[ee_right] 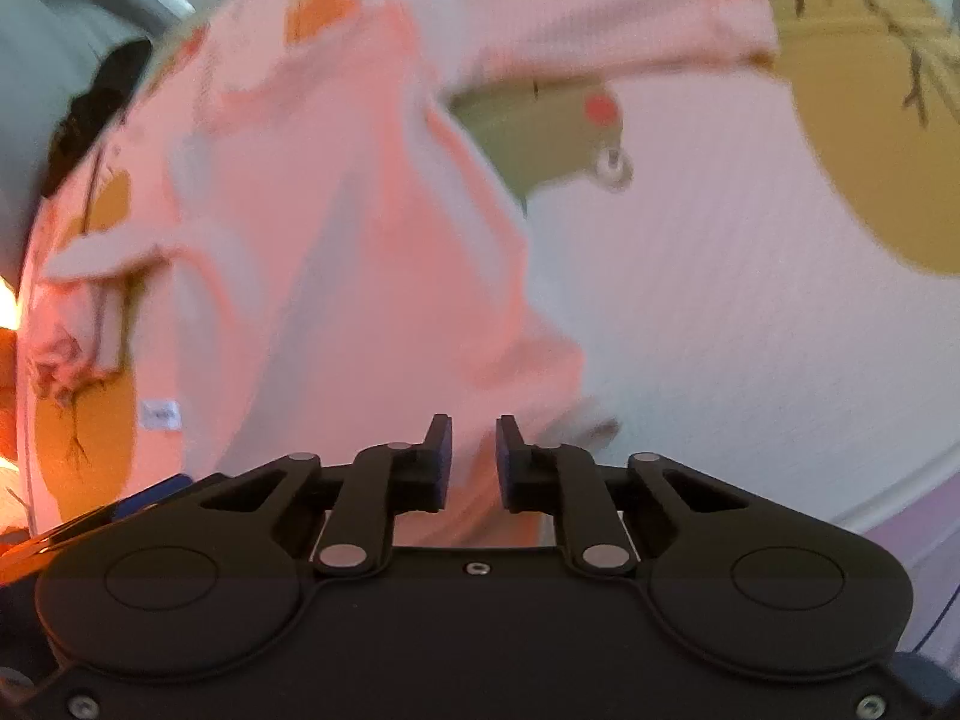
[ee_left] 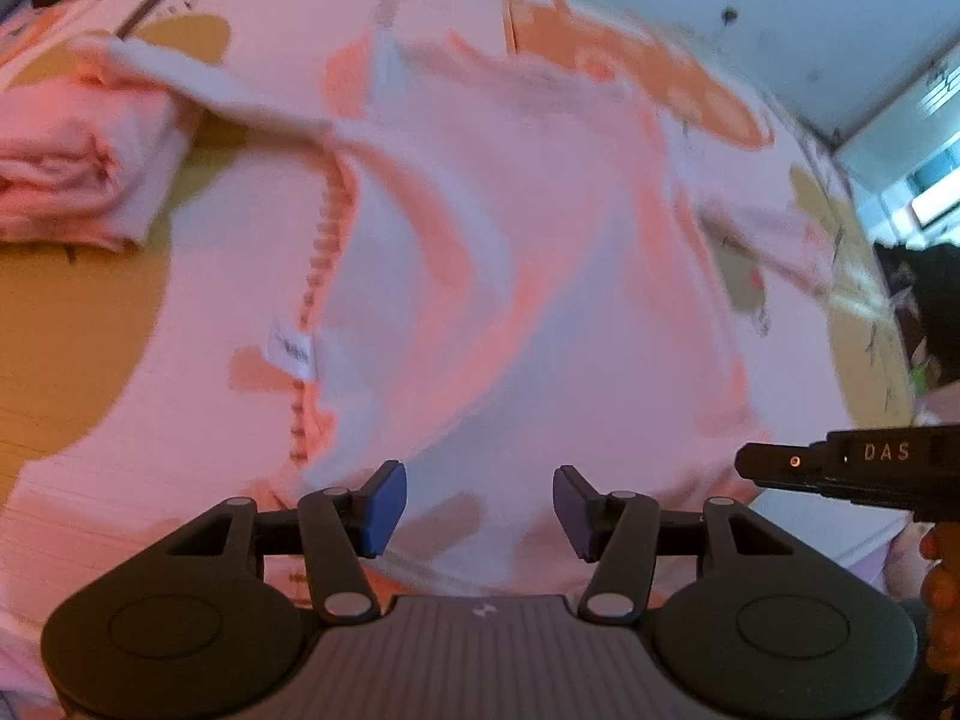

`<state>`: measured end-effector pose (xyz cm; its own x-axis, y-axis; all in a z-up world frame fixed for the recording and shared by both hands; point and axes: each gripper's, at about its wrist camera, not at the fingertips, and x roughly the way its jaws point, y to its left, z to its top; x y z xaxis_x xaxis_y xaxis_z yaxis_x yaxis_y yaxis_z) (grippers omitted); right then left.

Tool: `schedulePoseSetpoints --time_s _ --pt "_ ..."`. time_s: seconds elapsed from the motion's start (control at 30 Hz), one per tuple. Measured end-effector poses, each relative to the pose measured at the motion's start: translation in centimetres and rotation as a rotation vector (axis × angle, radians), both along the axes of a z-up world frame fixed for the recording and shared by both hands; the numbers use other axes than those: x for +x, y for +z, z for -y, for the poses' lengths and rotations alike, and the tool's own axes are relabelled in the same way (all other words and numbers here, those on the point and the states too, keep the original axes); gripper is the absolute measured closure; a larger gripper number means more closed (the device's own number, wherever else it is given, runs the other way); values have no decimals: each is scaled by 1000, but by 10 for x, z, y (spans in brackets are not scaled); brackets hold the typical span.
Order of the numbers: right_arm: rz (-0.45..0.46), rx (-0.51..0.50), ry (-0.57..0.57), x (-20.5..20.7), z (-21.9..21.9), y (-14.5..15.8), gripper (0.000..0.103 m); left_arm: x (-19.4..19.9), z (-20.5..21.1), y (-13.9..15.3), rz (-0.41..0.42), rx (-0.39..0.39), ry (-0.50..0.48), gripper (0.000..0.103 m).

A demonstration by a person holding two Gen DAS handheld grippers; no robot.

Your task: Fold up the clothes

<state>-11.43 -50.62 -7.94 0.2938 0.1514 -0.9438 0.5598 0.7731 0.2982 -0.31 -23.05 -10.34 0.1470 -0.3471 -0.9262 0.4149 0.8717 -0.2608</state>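
Pink garment [ee_left: 480, 228] is lying spread across the patterned bedsheet [ee_left: 72, 324], inside out by the look of its exposed seam stitching, blurred in both views. Taking the garment as landmark: to its left in the left wrist view, a folded pink stack [ee_left: 78, 174] is resting on the sheet, touching or nearly touching one outstretched sleeve [ee_left: 198, 84]. A small white care label [ee_left: 292, 354] is sticking out along the left seam. Left gripper [ee_left: 479, 507] is hovering over the garment's near hem, fingers spread wide, grasping nothing. To the right of it, the black body of the other tool marked DAS [ee_left: 864, 468] is showing at the garment's right edge.

In the right wrist view, right gripper [ee_right: 474, 459] is sitting over the garment's [ee_right: 312, 210] near edge, jaws parted by a narrow gap with pink cloth showing behind the gap; cannot tell whether cloth is pinched. Second sleeve [ee_right: 630, 30] is extending right over the sheet [ee_right: 750, 330]
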Motion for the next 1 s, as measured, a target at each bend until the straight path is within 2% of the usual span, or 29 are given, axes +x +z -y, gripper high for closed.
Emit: schedulePoseSetpoints --time_s 0.17,0.23,0.3,0.43,0.57,0.6,0.63,0.8,0.9,1.0 --pt "-39 21 8 -6 4 -23 92 -2 -3 -22 -39 35 -6 62" --pt "-46 24 -7 -10 11 -27 96 4 -12 -23 -58 23 25 65" --pt "-48 37 -27 -14 19 -29 97 10 -22 -25 -81 11 58 74" --pt "-52 18 -42 -20 28 -27 97 20 -38 -24 -109 -15 110 79" --pt "-66 -3 -54 -26 37 -28 97 27 -48 -20 -116 -20 140 79" --pt "-73 -13 -55 -27 39 -28 93 27 -49 -17 -109 -13 139 79" --pt "-77 -27 -55 -28 39 -28 93 27 -50 -15 -101 -7 138 79" --pt "-26 -88 -24 -30 35 -11 92 26 -48 1 -14 85 126 66" --pt "25 -122 21 -26 24 10 93 23 -42 12 13 69 101 66" --pt "76 -101 70 -23 10 26 92 15 -28 21 27 34 44 64"
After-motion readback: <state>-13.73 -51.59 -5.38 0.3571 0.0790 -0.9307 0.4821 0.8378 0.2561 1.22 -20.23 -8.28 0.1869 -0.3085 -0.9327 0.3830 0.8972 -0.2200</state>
